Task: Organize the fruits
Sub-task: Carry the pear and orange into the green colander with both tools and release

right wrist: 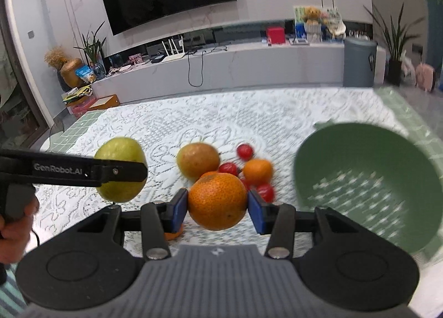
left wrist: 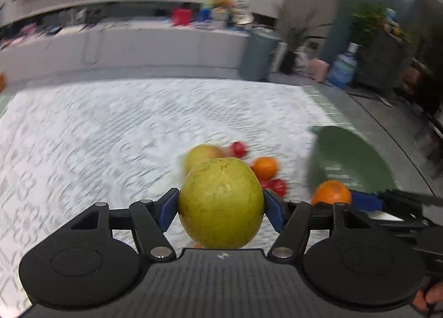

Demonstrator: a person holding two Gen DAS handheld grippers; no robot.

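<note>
While both grippers carry fruit off the table, the step in hand looks like the transfer to the bowl. The left gripper (left wrist: 220,206) has its blue pads pressed on both sides of a yellow-green fruit (left wrist: 220,203), prob. a guava or pear, and holds it clear of the lace tablecloth (left wrist: 110,129). The right gripper (right wrist: 218,204) is clamped on a big orange (right wrist: 217,201), also lifted.

Next move, as I judge it: swing each fruit over the green bowl (right wrist: 368,179), which sits just to the right of the pile, then lower & let go inside the rim, one at a time so the grippers don't bump. The bowl has slots in its wall, so it's prob. a strainer. Drop low, since round fruit may bounce out.

Left on the cloth: a second yellowish fruit (right wrist: 198,160), a small orange (right wrist: 258,171) and several red tomatoes (right wrist: 245,151), all bunched close together.

View diffs: the right wrist cam shows the bowl's inside, the left gripper from the side w/ the person's hand (right wrist: 13,221) on it, and part of another orange under the right gripper. The left wrist cam is blurred; it shows the bowl only as a green smear, plus the right gripper's pad beside its orange.
</note>
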